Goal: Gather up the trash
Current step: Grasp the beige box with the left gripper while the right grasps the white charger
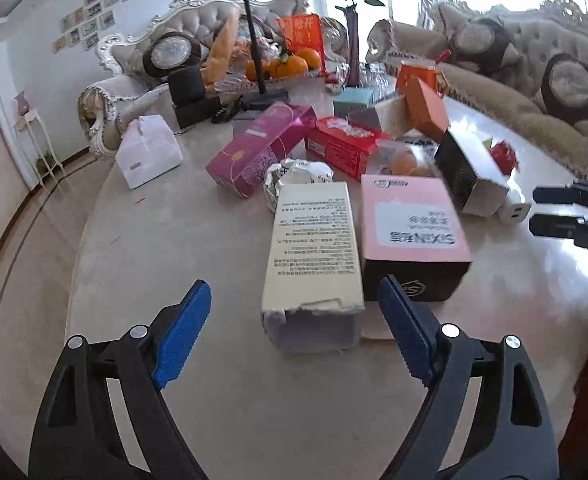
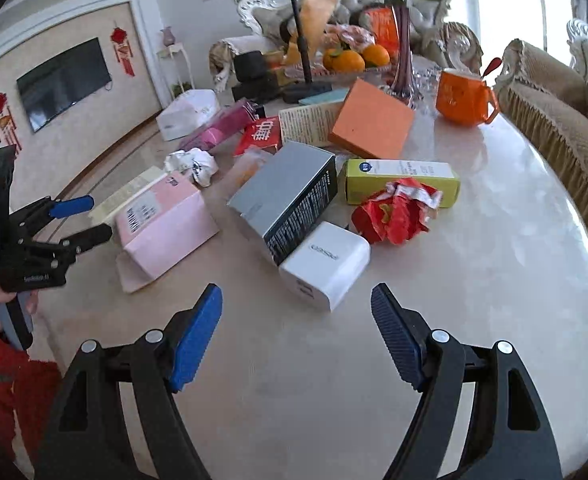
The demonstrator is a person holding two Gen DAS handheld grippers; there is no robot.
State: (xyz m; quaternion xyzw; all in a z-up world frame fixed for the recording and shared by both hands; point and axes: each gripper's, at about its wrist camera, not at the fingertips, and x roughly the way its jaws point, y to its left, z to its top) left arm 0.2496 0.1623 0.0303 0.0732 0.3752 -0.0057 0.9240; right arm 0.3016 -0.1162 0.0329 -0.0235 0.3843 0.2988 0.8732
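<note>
Blue ribbed pads stand wide apart on both tools, with nothing between them: the left gripper (image 1: 294,320) hangs over the near edge of the marble table (image 1: 173,240), the right gripper (image 2: 296,320) likewise over its own stretch, both empty.

Nearest the left one lies a cream box (image 1: 314,248) with a torn end, lengthwise toward the camera, touching a pink box (image 1: 414,220) beside it. The sound approach, I judge, is to come down across the cream box's narrow width and clear of the pink one — otherwise both may shift together.

Just ahead of the right gripper sits a white charger box (image 2: 326,264), leaning against a grey-and-black box (image 2: 289,200); beyond that, a crumpled red wrapper (image 2: 394,212) lies loose and looks the easier pick.

Farther off are a crumpled foil ball (image 1: 298,176), a magenta carton (image 1: 257,148) and a red carton (image 1: 346,144). No bin shows in either view — perhaps it is out of frame — so the drop-off place is unclear.
</note>
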